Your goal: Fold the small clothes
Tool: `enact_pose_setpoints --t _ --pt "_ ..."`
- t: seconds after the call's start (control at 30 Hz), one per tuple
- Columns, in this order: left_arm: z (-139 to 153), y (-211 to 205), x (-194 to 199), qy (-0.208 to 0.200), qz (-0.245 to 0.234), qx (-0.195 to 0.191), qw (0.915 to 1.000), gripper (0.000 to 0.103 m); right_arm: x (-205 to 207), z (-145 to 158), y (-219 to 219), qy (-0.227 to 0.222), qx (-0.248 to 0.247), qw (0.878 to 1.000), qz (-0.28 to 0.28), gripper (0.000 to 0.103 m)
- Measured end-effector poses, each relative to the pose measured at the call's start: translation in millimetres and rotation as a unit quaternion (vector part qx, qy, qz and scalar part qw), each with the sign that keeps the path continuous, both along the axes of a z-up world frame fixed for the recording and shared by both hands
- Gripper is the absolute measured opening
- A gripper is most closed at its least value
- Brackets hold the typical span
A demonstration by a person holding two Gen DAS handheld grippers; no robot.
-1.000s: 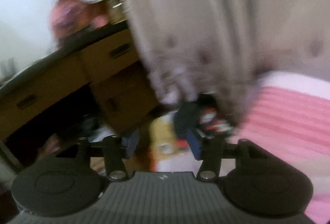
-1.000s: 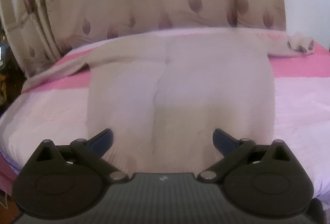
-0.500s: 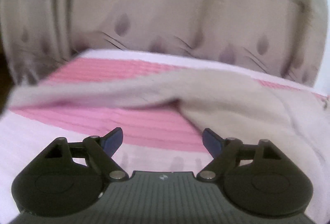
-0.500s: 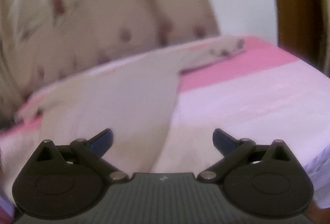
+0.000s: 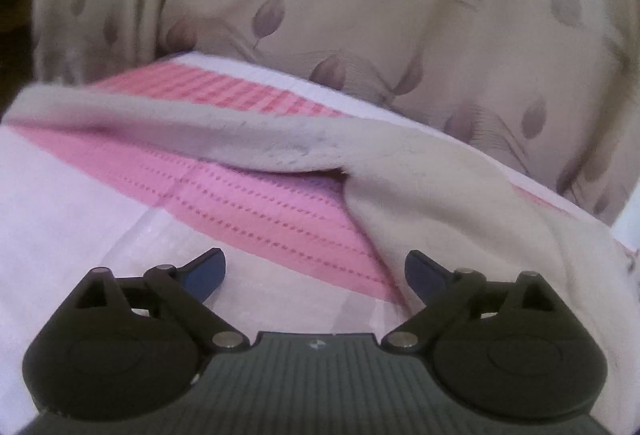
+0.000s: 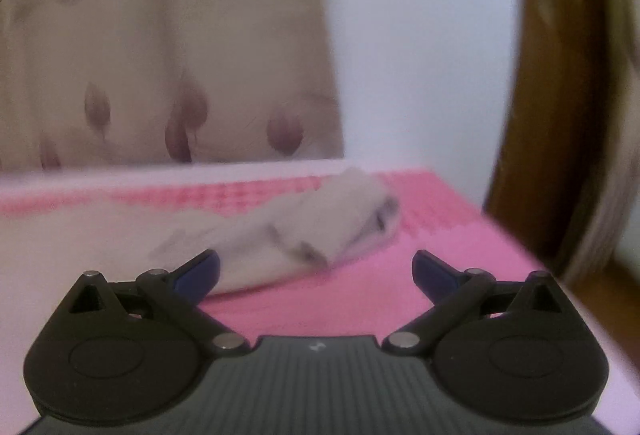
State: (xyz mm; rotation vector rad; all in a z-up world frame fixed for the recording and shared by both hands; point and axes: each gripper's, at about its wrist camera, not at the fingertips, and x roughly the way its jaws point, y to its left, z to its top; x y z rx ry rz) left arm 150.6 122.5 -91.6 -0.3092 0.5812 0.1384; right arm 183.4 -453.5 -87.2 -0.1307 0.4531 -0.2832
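My left claw (image 5: 314, 269) has just been opening, nothing between its jaws; my right claw (image 6: 314, 269) gapes empty too. Each faces a sweater sleeve: left sleeve (image 5: 192, 127) at eleven o'clock, right cuff (image 6: 344, 219) at twelve, spread flat on the bed (image 5: 248, 207) for folding inward.

Cream long-sleeved top (image 5: 460, 203) is lying flat on the pink and lilac bedcover (image 5: 256, 211), spread out, not yet folded. In the left wrist view one sleeve (image 5: 192, 131) is stretching out to the left across the pink stripe, lightly wrinkled, with faint grey marks near the armpit. In the right wrist view the other sleeve (image 6: 304, 231) is lying across the pink band, its cuff (image 6: 368, 211) showing dark markings, possibly a paw print, but blur is hiding the detail.
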Motion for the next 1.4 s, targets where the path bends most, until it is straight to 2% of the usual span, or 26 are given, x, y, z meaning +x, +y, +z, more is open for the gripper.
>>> enact_pose_setpoints --t 0.1,0.17,0.2,0.23,0.3,0.37,0.4,0.5,0.6,0.73,0.8,0.87,0.9,0.93,0.97,1.0,1.03,1.07,1.1,1.13,1.17,1.23,1.3,1.37,1.4 --pt "0.4 -1.3 -0.2 -0.003 -0.004 0.002 1.0000 0.099 27.3 -17.9 15.6 0.020 -0.122 0.991 0.052 0.097" --pt "0.7 -3.3 0.8 0.000 -0.005 0.007 1.0000 0.101 48.9 -26.4 14.6 0.046 -0.161 0.984 0.059 0.080" --pt "0.5 -3.1 1.3 0.001 -0.006 0.008 1.0000 0.101 59.7 -28.2 8.1 0.061 -0.160 0.984 0.051 0.057" --pt "0.4 -3.1 1.9 0.003 -0.005 0.008 1.0000 0.102 69.7 -29.7 0.1 0.078 -0.147 0.985 0.049 0.043" --pt "-0.1 -2.9 2.0 0.004 -0.003 0.009 0.9999 0.103 81.4 -35.3 -17.1 0.116 -0.124 0.984 0.062 0.036" --pt "-0.4 -3.1 2.0 0.006 -0.001 0.012 0.9999 0.103 82.2 -28.1 -33.3 0.115 -0.116 0.986 0.042 0.022" --pt "-0.6 -3.2 2.8 0.007 -0.001 0.013 0.9999 0.103 78.8 -19.4 -46.7 0.099 -0.103 0.989 0.024 0.012" --pt "-0.6 -4.8 3.8 0.011 -0.001 0.018 0.9998 0.103 63.7 14.6 -97.9 0.041 -0.067 0.996 -0.052 0.012" --pt "-0.9 -4.6 3.3 0.012 0.000 0.021 0.9997 0.103 52.3 36.3 -161.4 0.020 -0.014 0.991 -0.130 0.012" --pt "-1.0 -4.4 2.3 0.012 0.002 0.022 0.9997 0.103 39.1 33.7 -224.8 0.060 0.047 0.977 -0.201 0.012" --pt "-0.9 -4.5 1.9 0.011 0.005 0.022 0.9997 0.103 23.5 30.1 -249.8 0.039 0.088 0.962 -0.255 0.012" --pt "-0.9 -3.9 1.8 0.010 0.006 0.020 0.9997 0.103 10.4 35.5 -252.2 0.000 0.103 0.952 -0.289 0.012" --pt "-0.7 -3.9 1.3 0.009 0.006 0.019 0.9998 0.103 6.2 41.5 -242.9 -0.028 0.098 0.956 -0.275 0.014" --pt "-0.5 -3.9 0.6 0.006 0.007 0.020 0.9998 0.103 2.1 47.8 -226.9 -0.058 0.095 0.965 -0.238 0.014" --pt "0.1 -4.2 -0.6 0.001 0.006 0.020 0.9998 0.103 5.5 53.6 -208.2 -0.075 0.102 0.976 -0.179 0.014" --pt "0.5 -4.7 -1.5 -0.002 0.004 0.020 0.9998 0.103 15.1 58.2 -188.2 -0.072 0.132 0.984 -0.099 0.017" --pt "0.9 -5.6 -1.9 -0.004 0.002 0.023 0.9997 0.103 29.3 59.8 -171.9 -0.051 0.177 0.983 -0.021 0.030" --pt "1.1 -6.6 -1.5 -0.004 0.001 0.025 0.9997 0.103 49.6 58.8 -153.5 -0.016 0.236 0.970 0.058 0.042" --pt "1.2 -6.8 -1.5 -0.005 0.000 0.025 0.9997 0.103 71.5 56.1 -130.5 0.015 0.283 0.952 0.119 0.071" --pt "1.2 -6.4 -1.7 -0.005 -0.001 0.024 0.9997 0.103 88.7 53.7 -107.9 0.034 0.306 0.938 0.158 0.094" --pt "1.1 -4.9 -2.5 -0.007 0.000 0.021 0.9998 0.103 110.1 52.4 -77.7 0.057 0.322 0.924 0.198 0.099" --pt "0.5 -2.0 -2.6 -0.006 0.006 0.012 0.9999 0.103 143.6 47.4 -32.6 0.084 0.327 0.913 0.230 0.099" --pt "-0.6 2.1 -3.4 -0.007 0.008 -0.002 0.9999 0.103 184.2 35.3 10.1 0.157 0.348 0.888 0.256 0.099" --pt "1.4 3.7 -6.6 -0.016 0.019 -0.003 0.9997 0.103 215.3 13.0 41.6 0.231 0.339 0.880 0.237 0.099" --pt "5.0 2.2 -7.8 -0.021 0.020 0.005 0.9996 0.103 226.2 3.4 53.8 0.267 0.339 0.871 0.236 0.099"
